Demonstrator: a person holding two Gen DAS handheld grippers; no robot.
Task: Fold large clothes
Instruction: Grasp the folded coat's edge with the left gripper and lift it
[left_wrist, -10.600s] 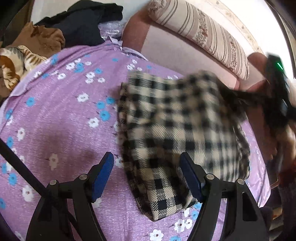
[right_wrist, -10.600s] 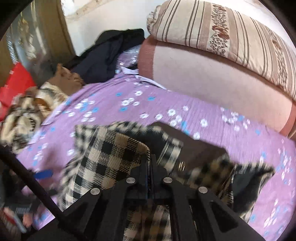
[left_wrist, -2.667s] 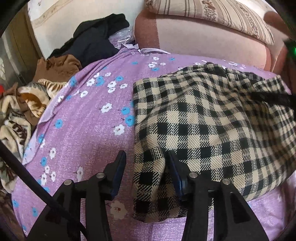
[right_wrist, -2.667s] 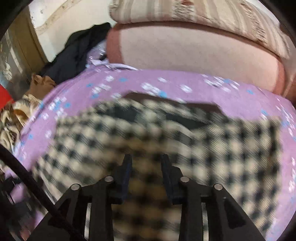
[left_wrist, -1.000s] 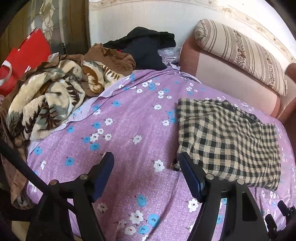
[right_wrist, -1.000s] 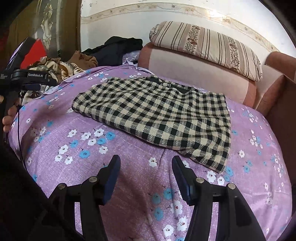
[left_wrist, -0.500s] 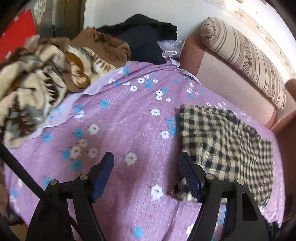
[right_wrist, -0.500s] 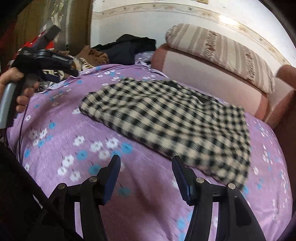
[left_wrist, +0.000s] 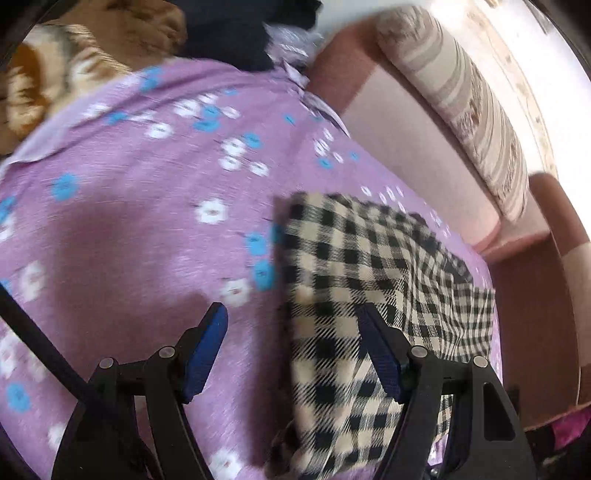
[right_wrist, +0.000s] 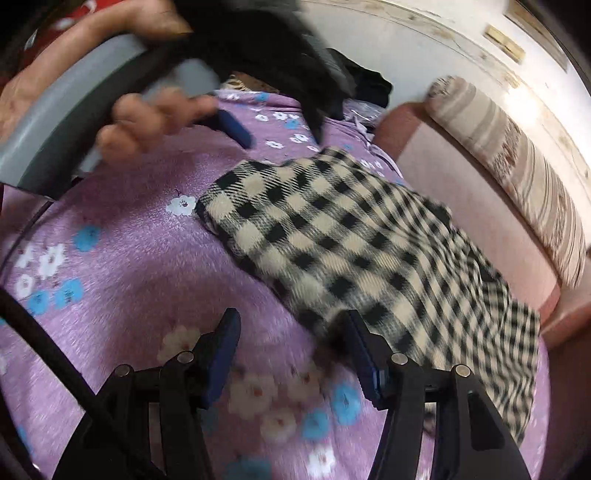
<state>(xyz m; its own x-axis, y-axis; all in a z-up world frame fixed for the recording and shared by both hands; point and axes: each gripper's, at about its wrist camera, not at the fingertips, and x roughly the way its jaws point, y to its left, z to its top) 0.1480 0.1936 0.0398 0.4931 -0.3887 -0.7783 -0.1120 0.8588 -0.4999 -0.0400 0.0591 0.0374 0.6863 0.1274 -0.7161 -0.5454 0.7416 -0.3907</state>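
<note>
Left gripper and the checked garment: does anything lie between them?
No. In the left wrist view the open left gripper already straddles the checked garment's near edge.

It was a lived-in home: a pink sofa (left_wrist: 417, 147) with a striped cushion (right_wrist: 517, 177) at the far right, a flowered purple sheet (left_wrist: 140, 221), heaped clothes (left_wrist: 74, 66) far left.

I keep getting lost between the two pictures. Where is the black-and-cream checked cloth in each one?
Left wrist view: the checked cloth fills the lower right, reaching between the open left claw.
Right wrist view: the cloth runs from centre to right edge, above the open right claw.
Shared landmark: the striped pillow, upper right.
</note>
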